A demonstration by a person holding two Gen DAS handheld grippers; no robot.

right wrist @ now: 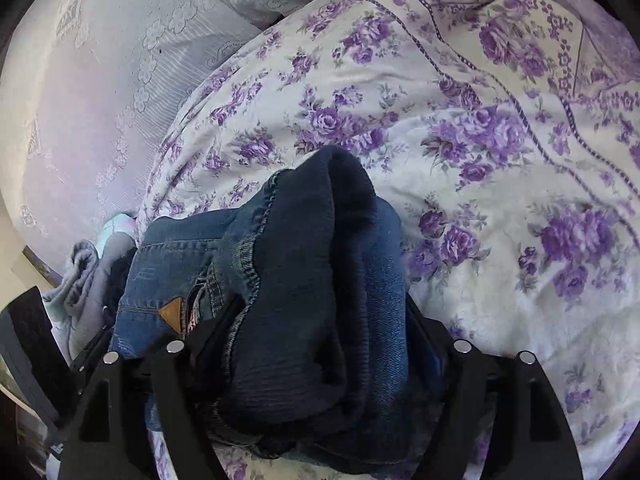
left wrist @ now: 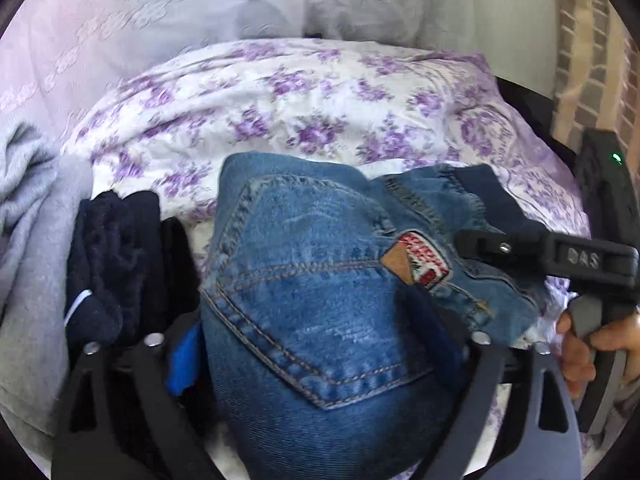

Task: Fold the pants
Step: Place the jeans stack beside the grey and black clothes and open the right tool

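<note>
The blue jeans (left wrist: pixel 320 300) lie as a folded bundle on the floral duvet (left wrist: pixel 260 100), back pocket and leather patch facing up. My left gripper (left wrist: pixel 308 304) straddles the pocket end with its jaws spread wide; the denim fills the gap and no pad visibly squeezes it. My right gripper (right wrist: pixel 324 308) straddles the other end, where the dark ribbed waistband (right wrist: pixel 320 240) is bunched up, and its jaws also stand wide. In the left wrist view the right gripper's black finger (left wrist: pixel 520 252) lies over the waistband, with a hand (left wrist: pixel 580 352) behind it.
A dark navy garment (left wrist: pixel 112 256) and a grey garment (left wrist: pixel 28 220) lie just left of the jeans. Pale lace-patterned pillows (right wrist: pixel 100 100) sit beyond the duvet (right wrist: pixel 480 160). A brick wall (left wrist: pixel 592 60) stands at the far right.
</note>
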